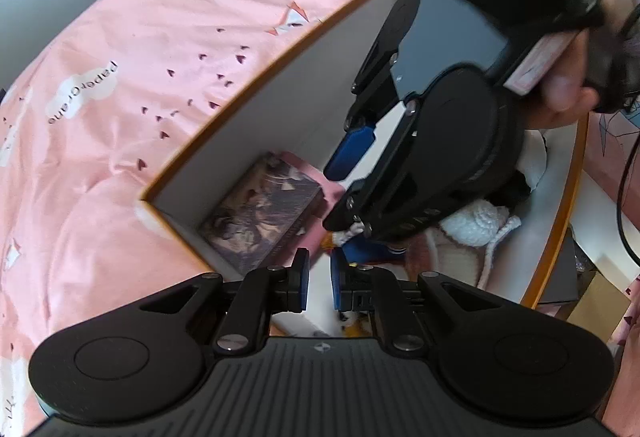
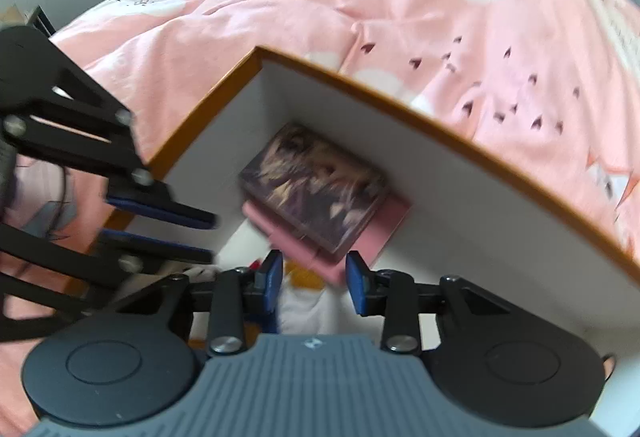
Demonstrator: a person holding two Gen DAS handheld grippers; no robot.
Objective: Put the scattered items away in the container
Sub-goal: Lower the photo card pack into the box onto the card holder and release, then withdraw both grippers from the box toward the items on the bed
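A white box with an orange rim (image 1: 256, 93) (image 2: 460, 145) lies on the pink bedsheet. In its corner a dark illustrated box (image 1: 260, 213) (image 2: 316, 189) lies on a pink flat item (image 2: 376, 233). A white knitted hat (image 1: 476, 225) and a small doll in blue and orange (image 1: 368, 249) lie in the box too. My left gripper (image 1: 319, 287) hangs over the box interior with its jaws a little apart and nothing between them; it also shows in the right wrist view (image 2: 200, 237). My right gripper (image 2: 314, 283) is open and empty above the box; it also shows in the left wrist view (image 1: 344, 193).
The pink bedsheet (image 1: 120, 97) with cloud and crane prints surrounds the box. A person's hand (image 1: 568, 93) holds the right gripper. A cardboard box (image 1: 592, 301) and a dark object sit beyond the container's right rim.
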